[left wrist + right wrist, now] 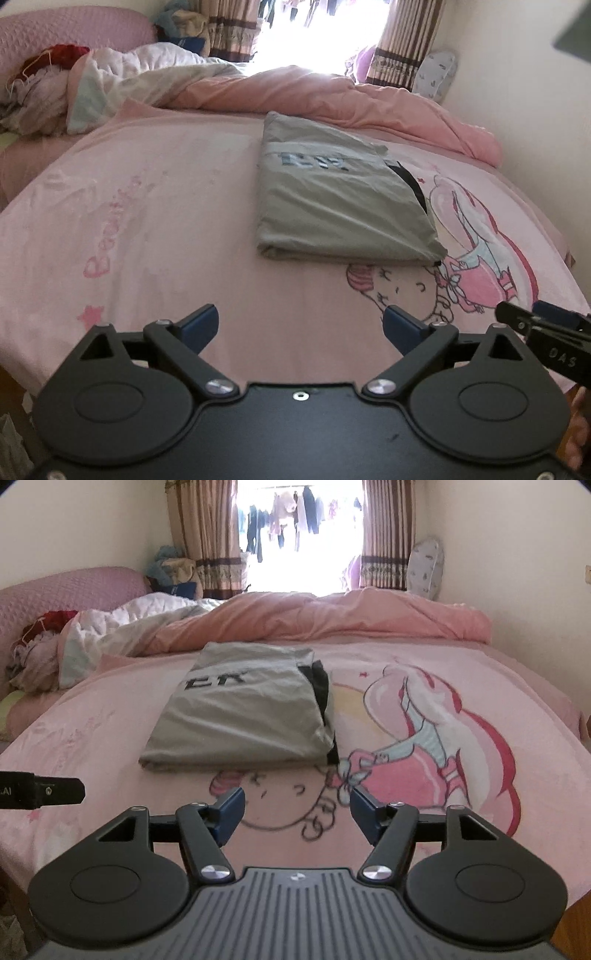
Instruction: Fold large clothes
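Both grippers hung above the pink cartoon bedsheet (147,221) with jaws spread and nothing between them — the left gripper (300,326) wider than the right gripper (296,812). Ahead of both, well apart from their fingertips, the grey garment (332,199) lay folded flat — near the rumpled pink duvet (351,616)

The folded clothes (243,709) lie in the middle of the bed (480,686), on top of the blanket (155,229). Behind them a bunched quilt (332,616) runs across the bed. A heap of laundry (40,646) sits far left. Both tongs hang before the clothes, apart from them.
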Tool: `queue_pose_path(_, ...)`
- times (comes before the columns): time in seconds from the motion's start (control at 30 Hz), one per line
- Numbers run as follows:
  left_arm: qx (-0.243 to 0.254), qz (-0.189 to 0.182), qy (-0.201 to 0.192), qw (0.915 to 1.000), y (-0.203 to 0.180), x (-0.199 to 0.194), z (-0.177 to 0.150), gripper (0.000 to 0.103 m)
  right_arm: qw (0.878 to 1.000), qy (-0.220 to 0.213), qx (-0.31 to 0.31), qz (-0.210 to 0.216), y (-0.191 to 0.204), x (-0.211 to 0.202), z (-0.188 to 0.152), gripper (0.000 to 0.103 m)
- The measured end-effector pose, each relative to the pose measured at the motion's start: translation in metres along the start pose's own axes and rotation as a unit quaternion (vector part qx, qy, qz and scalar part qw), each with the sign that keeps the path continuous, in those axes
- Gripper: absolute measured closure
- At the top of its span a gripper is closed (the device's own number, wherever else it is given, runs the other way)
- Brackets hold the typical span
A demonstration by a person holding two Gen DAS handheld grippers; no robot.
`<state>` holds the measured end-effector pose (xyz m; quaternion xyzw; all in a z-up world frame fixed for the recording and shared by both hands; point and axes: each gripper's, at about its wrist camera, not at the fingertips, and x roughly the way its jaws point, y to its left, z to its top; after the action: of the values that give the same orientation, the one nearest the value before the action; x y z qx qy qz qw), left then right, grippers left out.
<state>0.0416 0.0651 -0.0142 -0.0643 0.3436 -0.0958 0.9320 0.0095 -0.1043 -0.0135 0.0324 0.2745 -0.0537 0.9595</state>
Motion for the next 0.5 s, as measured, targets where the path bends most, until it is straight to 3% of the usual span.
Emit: queue_pose_path(0.5,0.010,0.005,0.028,0.9995,0.001,0.012,-0.001,0.005,1.000,0.016,0.009,-0.004,-0.002,0.008,-0.005,0.026)
